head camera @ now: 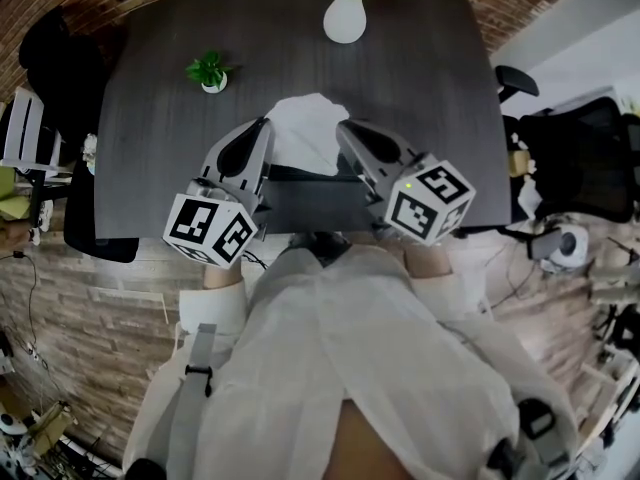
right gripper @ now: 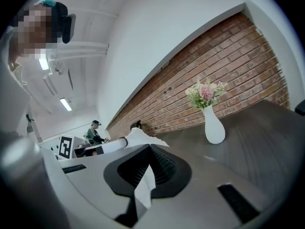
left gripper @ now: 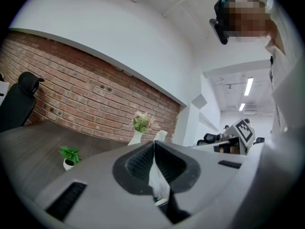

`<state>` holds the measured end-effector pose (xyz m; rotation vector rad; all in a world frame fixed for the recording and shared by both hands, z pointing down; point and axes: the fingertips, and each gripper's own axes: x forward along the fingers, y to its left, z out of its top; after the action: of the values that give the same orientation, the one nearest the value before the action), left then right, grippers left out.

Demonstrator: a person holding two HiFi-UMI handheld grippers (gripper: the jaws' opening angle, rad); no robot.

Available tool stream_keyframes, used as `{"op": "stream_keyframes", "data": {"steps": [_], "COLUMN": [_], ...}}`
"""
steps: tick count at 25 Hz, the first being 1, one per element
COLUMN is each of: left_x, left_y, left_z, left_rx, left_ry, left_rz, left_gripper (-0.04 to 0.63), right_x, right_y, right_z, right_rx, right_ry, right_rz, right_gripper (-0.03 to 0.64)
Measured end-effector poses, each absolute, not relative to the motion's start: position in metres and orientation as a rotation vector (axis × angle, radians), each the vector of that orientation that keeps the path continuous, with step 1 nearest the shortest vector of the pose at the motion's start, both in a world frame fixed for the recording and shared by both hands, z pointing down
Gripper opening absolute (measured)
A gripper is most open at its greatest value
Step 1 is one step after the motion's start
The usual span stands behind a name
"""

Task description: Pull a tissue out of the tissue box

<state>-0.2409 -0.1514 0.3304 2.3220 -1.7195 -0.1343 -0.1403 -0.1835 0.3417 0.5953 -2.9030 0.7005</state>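
White tissue (head camera: pixel 300 133) pinched in left tool (left gripper: pixel 154 146), right tool (right gripper: pixel 149 150).

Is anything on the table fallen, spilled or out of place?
Nothing stands out. The vase and the plant stand upright on the table, and nothing is spilled. The tissue is pinched in the jaws of the left gripper and the right gripper.

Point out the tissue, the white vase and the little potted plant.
tissue (head camera: pixel 303 133), head view, middle of the white sheet.
white vase (head camera: pixel 345 20), head view, its rounded belly.
potted plant (head camera: pixel 207 68), head view, its green leaves.
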Motion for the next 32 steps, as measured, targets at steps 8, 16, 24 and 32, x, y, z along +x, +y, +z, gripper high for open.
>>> {"op": "stream_keyframes", "data": {"steps": [8, 16, 24, 32], "left_x": [-0.235, -0.235, -0.237, -0.237], "left_y": [-0.153, -0.159, -0.165, -0.169], "left_z": [0.34, 0.338, 0.337, 0.337], "left_rx": [2.341, 2.334, 2.318, 2.329], "left_ry": [-1.688, -1.689, -1.704, -1.695], "left_rz": [-0.095, -0.122, -0.128, -0.129], "left_gripper": [0.008, 0.008, 0.008, 0.008], "right_x": [-0.141, -0.138, -0.139, -0.14], "right_y": [-0.183, -0.19, -0.196, -0.2], "right_z": [0.349, 0.347, 0.347, 0.346], "right_rx": [0.586, 0.585, 0.588, 0.593], "right_ry": [-2.888, -2.901, -2.902, -2.901], "right_rz": [0.704, 0.686, 0.674, 0.665], "right_gripper": [0.005, 0.005, 0.005, 0.005]}}
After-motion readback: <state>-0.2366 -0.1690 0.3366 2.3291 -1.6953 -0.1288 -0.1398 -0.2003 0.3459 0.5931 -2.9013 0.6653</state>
